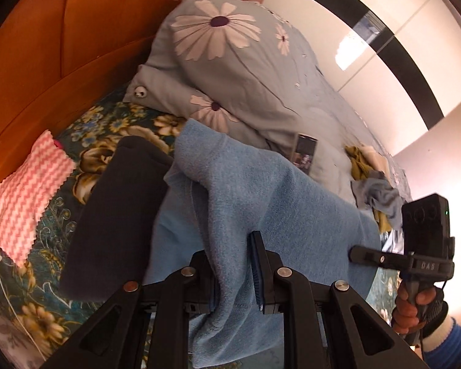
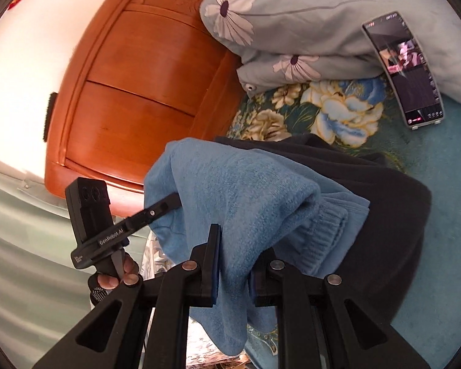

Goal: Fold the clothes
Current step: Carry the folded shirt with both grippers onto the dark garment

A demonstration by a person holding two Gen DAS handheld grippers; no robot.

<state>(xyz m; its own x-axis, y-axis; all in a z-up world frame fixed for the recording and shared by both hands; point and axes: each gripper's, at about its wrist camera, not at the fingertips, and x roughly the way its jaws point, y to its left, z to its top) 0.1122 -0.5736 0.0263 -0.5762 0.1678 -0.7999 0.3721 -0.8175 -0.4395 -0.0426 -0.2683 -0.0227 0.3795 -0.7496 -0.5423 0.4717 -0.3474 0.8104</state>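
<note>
A light blue fleece garment [image 1: 261, 190] hangs stretched between my two grippers, just above the bed. In the left wrist view my left gripper [image 1: 230, 264] is shut on one edge of it, and cloth drapes over the left finger. My right gripper [image 1: 365, 253], held by a hand, pinches the far edge. The right wrist view shows my right gripper [image 2: 236, 258] shut on the blue garment [image 2: 230, 184], near a ribbed cuff. My left gripper [image 2: 166, 206] grips the other end. A folded dark navy garment [image 1: 116, 215] [image 2: 384, 230] lies on the bed under the blue one.
A pink and white zigzag cloth [image 1: 24, 196] lies left of the navy garment. Daisy-print pillows [image 1: 230, 61] [image 2: 292, 15] lean on the wooden headboard [image 1: 76, 30] [image 2: 138, 92]. A lit phone [image 2: 405, 70] [image 1: 305, 153] is propped against them. Loose clothes [image 1: 372, 178] are piled further down the bed.
</note>
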